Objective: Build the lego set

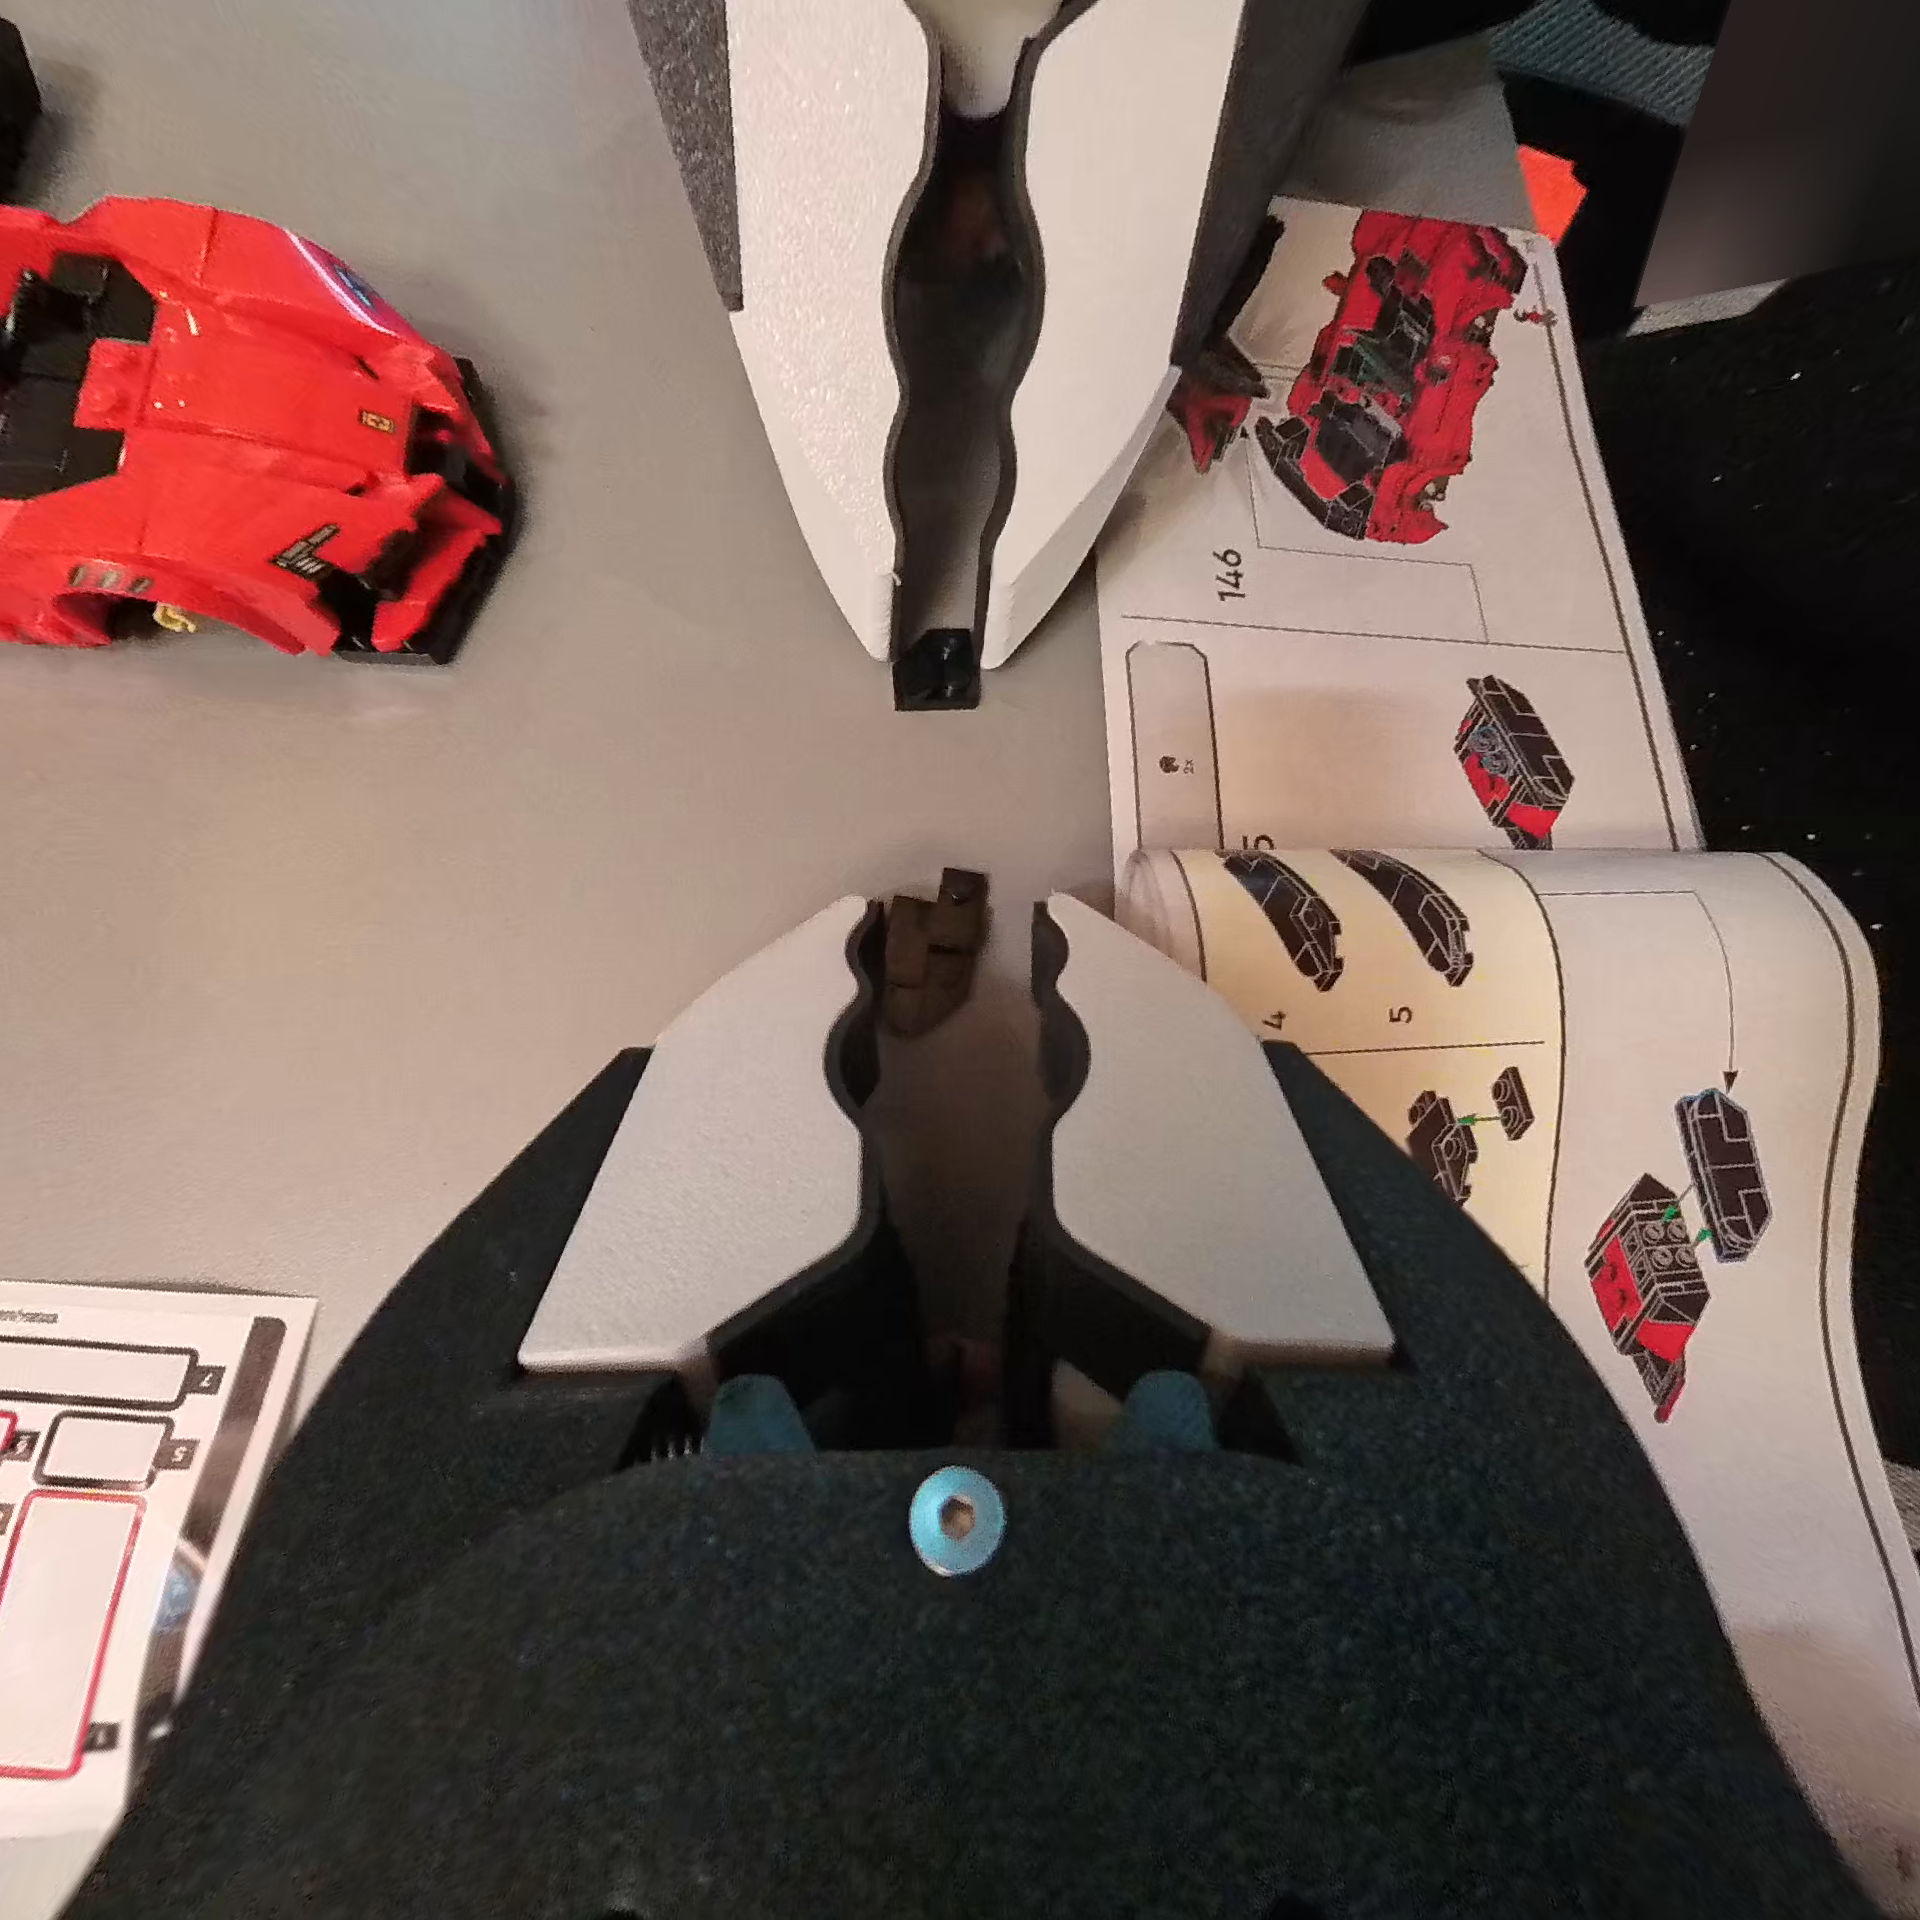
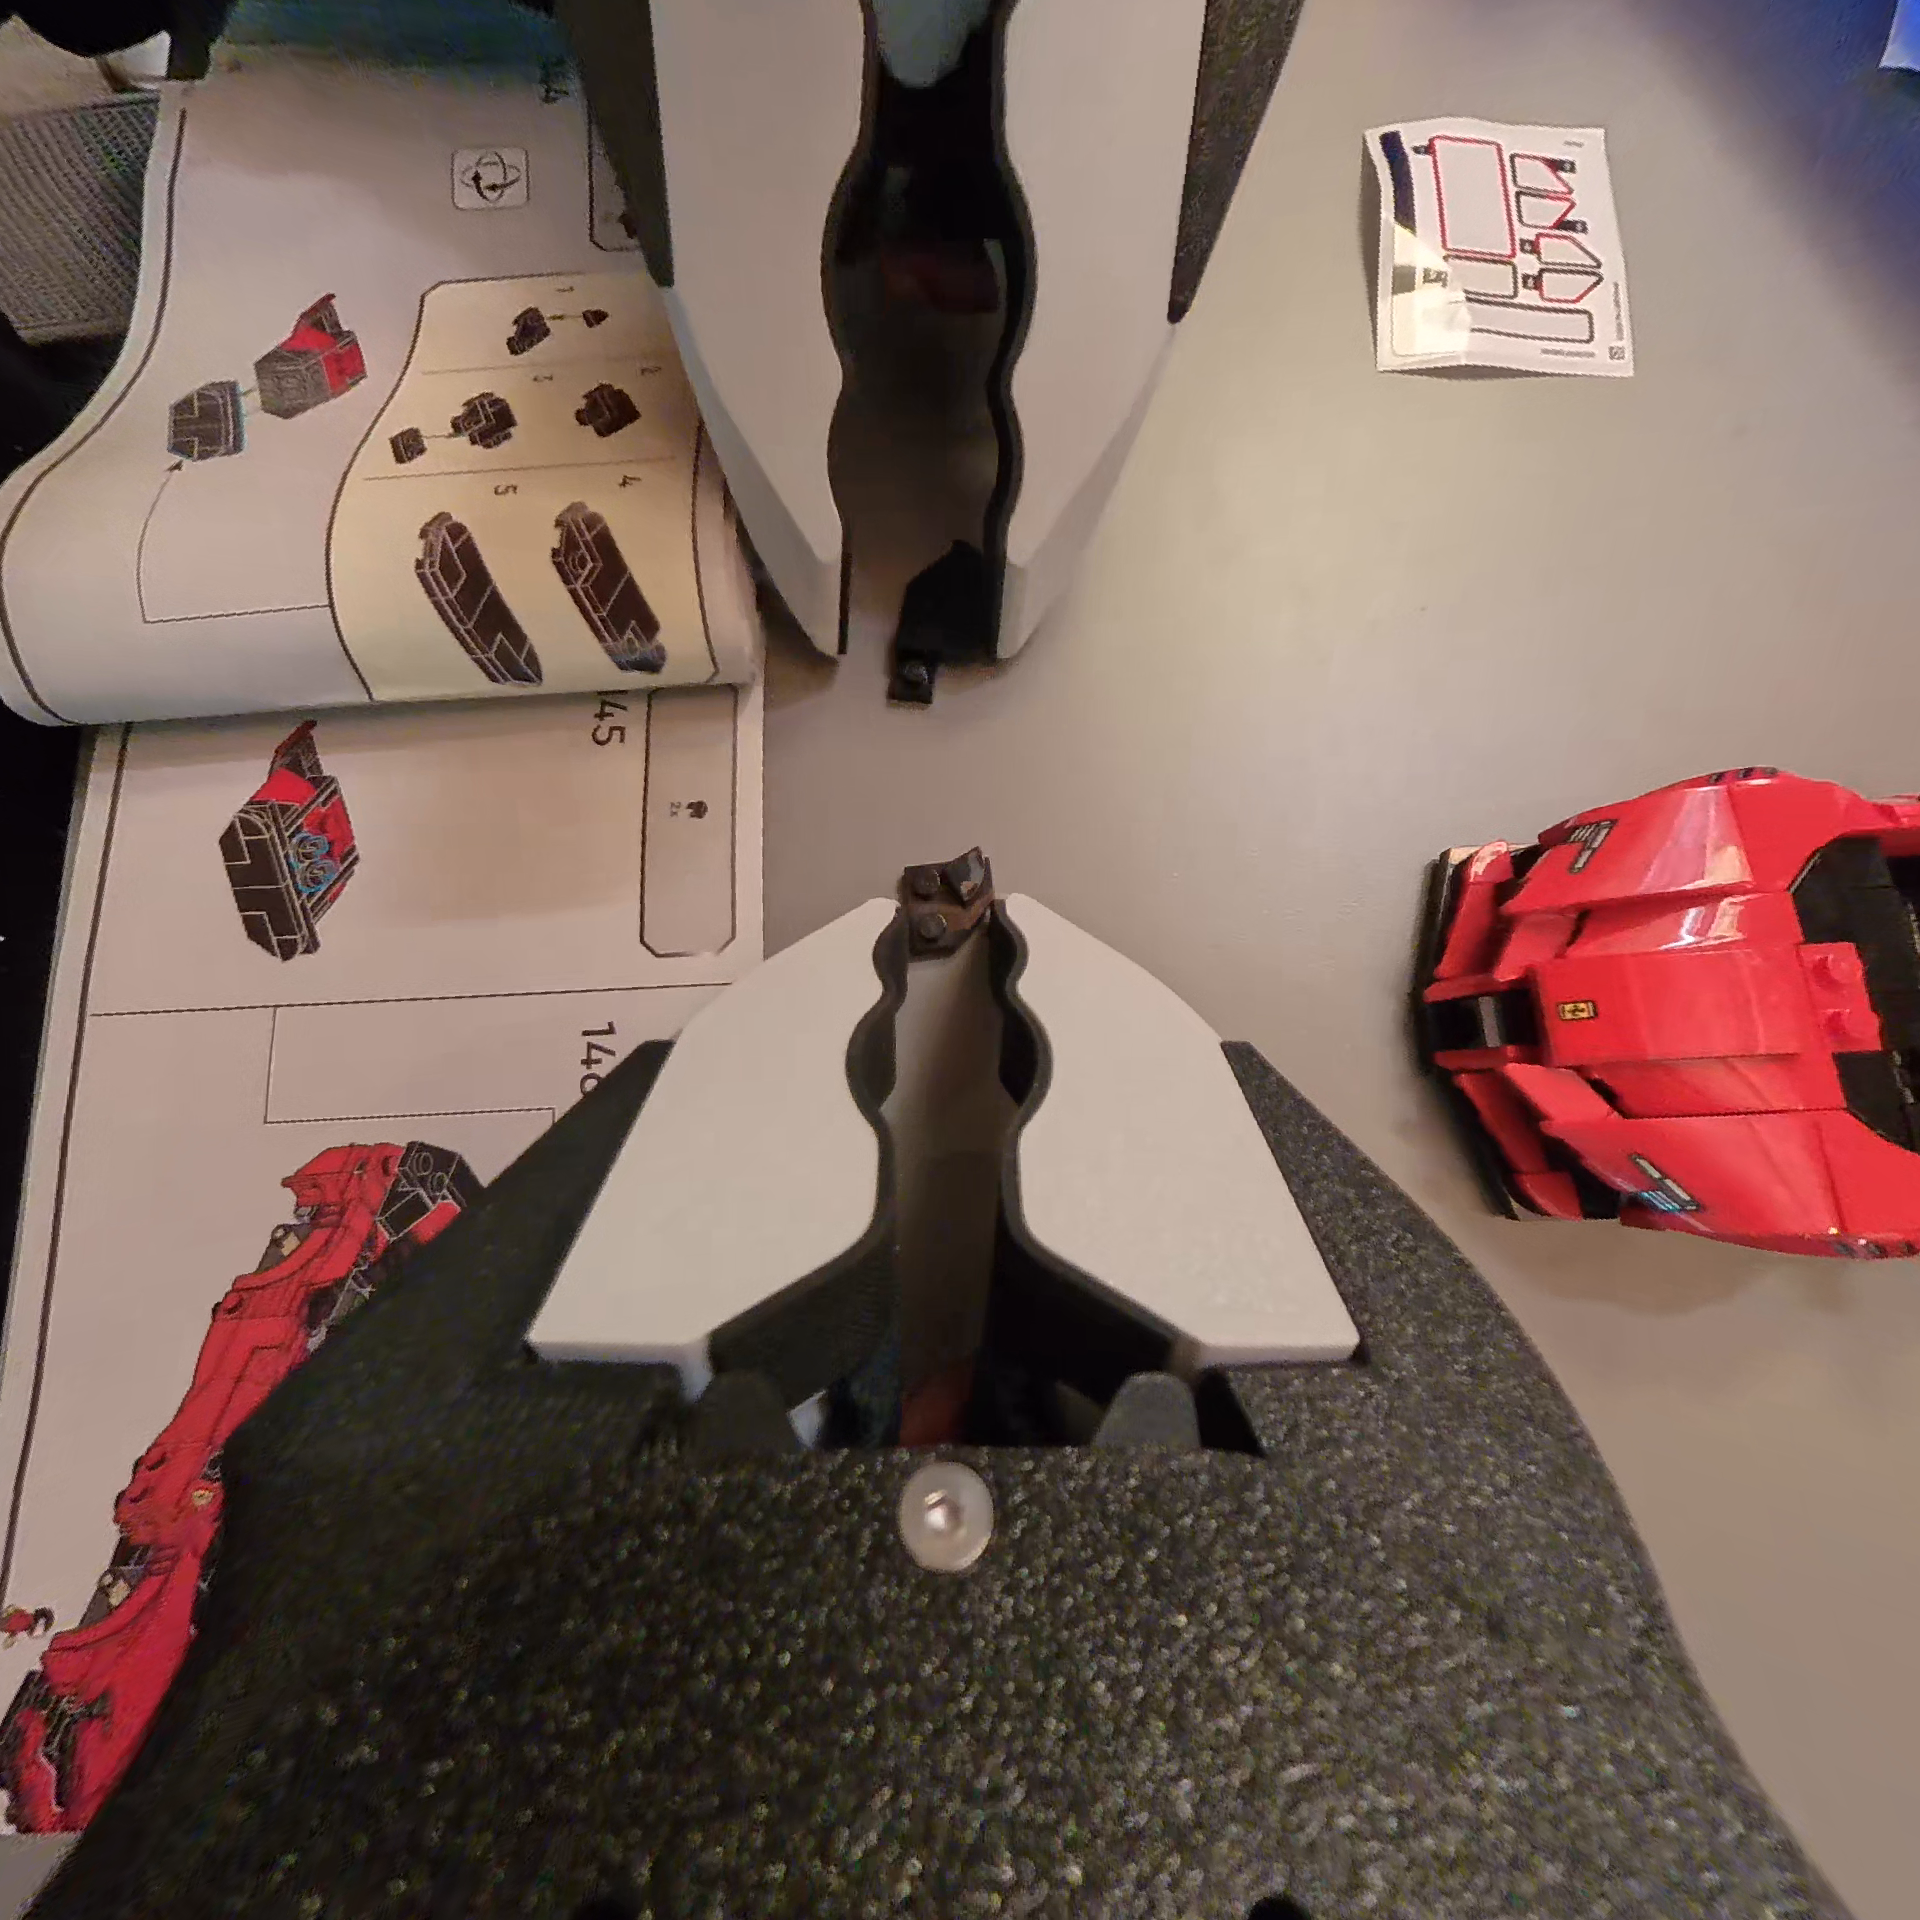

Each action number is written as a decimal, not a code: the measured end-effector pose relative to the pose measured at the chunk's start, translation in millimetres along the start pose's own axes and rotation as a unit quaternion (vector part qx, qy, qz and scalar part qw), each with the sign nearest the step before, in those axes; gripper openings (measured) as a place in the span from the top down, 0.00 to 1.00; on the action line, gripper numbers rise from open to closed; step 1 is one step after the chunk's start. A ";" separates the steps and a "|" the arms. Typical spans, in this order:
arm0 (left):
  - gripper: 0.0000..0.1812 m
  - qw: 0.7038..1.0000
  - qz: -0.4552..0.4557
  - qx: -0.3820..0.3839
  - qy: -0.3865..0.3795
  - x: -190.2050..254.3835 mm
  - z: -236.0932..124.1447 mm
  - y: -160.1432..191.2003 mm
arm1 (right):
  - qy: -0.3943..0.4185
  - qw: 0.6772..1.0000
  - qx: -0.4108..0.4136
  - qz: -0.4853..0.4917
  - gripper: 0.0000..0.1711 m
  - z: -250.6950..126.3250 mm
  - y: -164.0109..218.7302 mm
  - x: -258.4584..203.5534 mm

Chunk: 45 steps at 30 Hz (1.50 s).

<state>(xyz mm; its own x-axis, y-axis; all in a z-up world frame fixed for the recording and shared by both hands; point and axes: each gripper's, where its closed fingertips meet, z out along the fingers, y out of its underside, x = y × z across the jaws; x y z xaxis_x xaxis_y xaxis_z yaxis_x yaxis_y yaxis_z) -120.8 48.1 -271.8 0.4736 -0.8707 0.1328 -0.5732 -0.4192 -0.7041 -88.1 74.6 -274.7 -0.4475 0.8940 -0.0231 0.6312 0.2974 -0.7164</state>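
1. Left tongs (image 1: 951, 914): fingers drawn close, a narrow gap showing toward the right one, gripping a small black brick piece (image 1: 930, 961) at the tips. In the right wrist view the same tongs (image 2: 920, 649) enter from the top.
2. Right tongs (image 2: 948, 904): clenched on a small dark studded piece (image 2: 945, 902) that juts past the tips. In the left wrist view these tongs (image 1: 935, 655) enter from the top, facing the left pair, tips apart over the grey worktop (image 1: 623, 810).
3. Red lego car (image 2: 1683, 1018): largely assembled, red body with black sections, resting on the worktop, well apart from both tongs.
4. Instruction booklet (image 2: 416, 831): open, one page curled, beside the tongs.
5. Sticker sheet (image 2: 1496, 249): flat on the worktop.
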 end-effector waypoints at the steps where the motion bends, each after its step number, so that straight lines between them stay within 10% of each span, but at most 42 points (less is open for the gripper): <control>1: 0.86 1.000 0.000 0.000 -0.005 -0.2 -0.2 0.4 | 0.001 1.000 0.001 0.001 0.91 0.2 -0.2 0.1; 20: 0.94 0.995 -0.003 0.022 -0.102 2.6 -64.8 4.7 | -0.009 1.000 -0.008 -0.016 0.90 -0.7 1.1 -4.5; 45: 0.90 0.996 -0.026 -0.007 -0.084 13.8 -35.7 9.5 | -0.012 1.000 -0.003 0.007 0.89 -4.2 3.6 -4.7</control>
<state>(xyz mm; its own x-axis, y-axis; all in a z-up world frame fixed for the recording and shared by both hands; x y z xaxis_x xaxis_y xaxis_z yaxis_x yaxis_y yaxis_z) -143.6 22.9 -251.8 0.6081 -0.7923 0.0488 -0.5540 -0.4677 -0.6887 -81.0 72.8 -274.2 -0.4546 0.8893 -0.0500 0.6409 0.2877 -0.7116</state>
